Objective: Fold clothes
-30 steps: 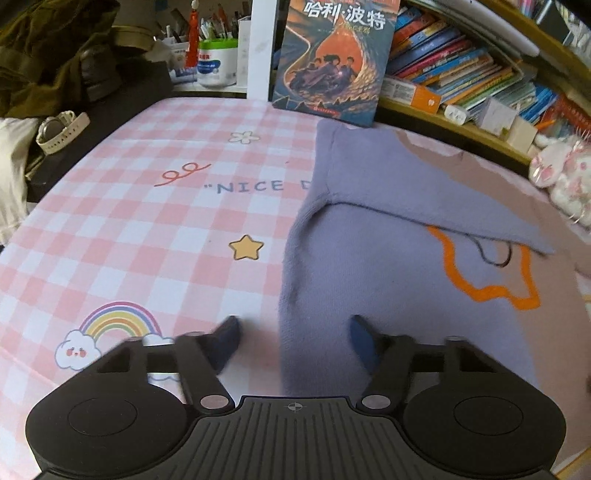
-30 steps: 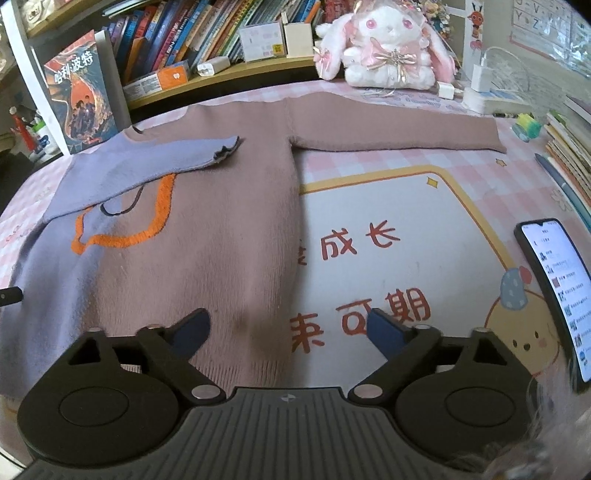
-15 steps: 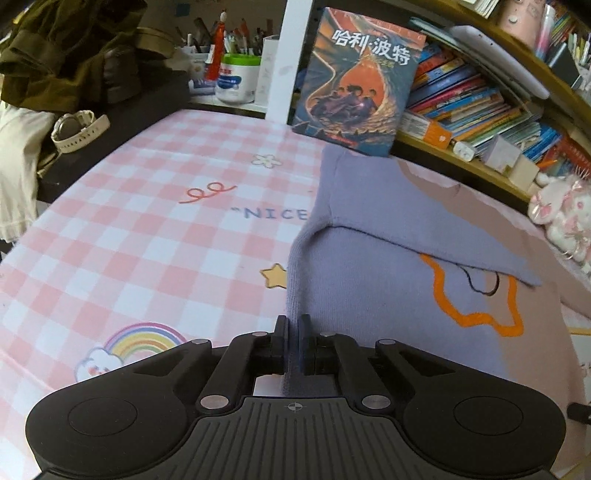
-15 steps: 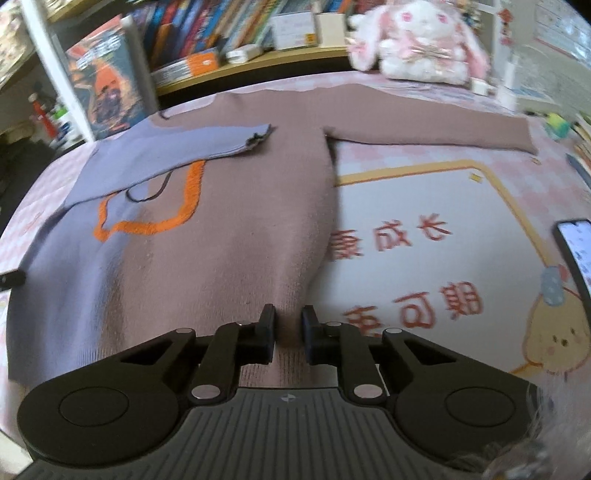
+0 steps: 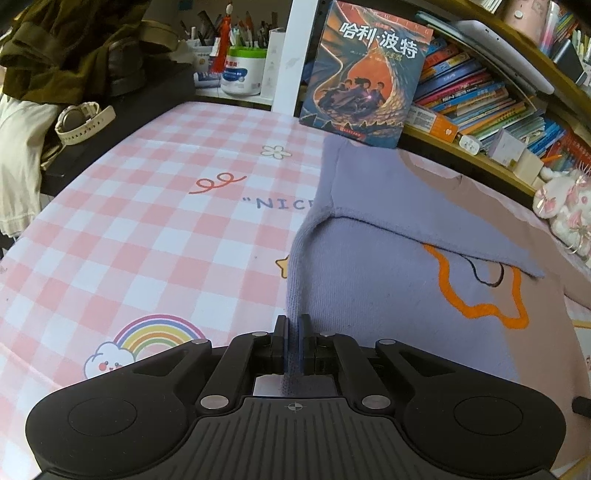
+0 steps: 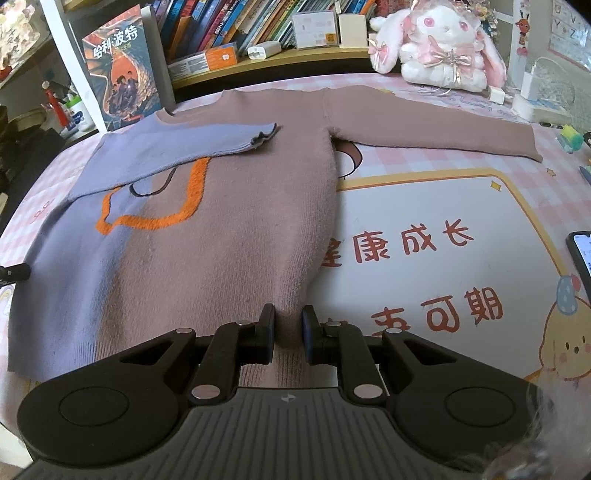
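Observation:
A knit sweater point(image 6: 236, 236), purple on one half and mauve-brown on the other with an orange outline, lies flat on the table. Its purple sleeve point(image 6: 192, 147) is folded across the chest; the brown sleeve point(image 6: 436, 136) stretches out to the right. My left gripper point(image 5: 294, 345) is shut on the purple side edge near the hem, and that edge point(image 5: 295, 266) rises in a ridge from the pinch. My right gripper point(image 6: 289, 328) is shut on the brown hem point(image 6: 288, 354) at the sweater's lower right corner.
The table carries a pink checked mat point(image 5: 155, 229) and a cartoon mat point(image 6: 443, 243). A phone point(image 6: 581, 254) lies at the right edge. A standing book point(image 5: 365, 70), bookshelf point(image 6: 258, 33), plush rabbit point(image 6: 439, 48), wristwatch point(image 5: 83, 120) and clothes pile point(image 5: 55, 48) border the table.
Both grippers went from open beside the sweater's lower edge to shut on it. The left one now pinches the purple edge, which lifts; the right pinches the brown hem.

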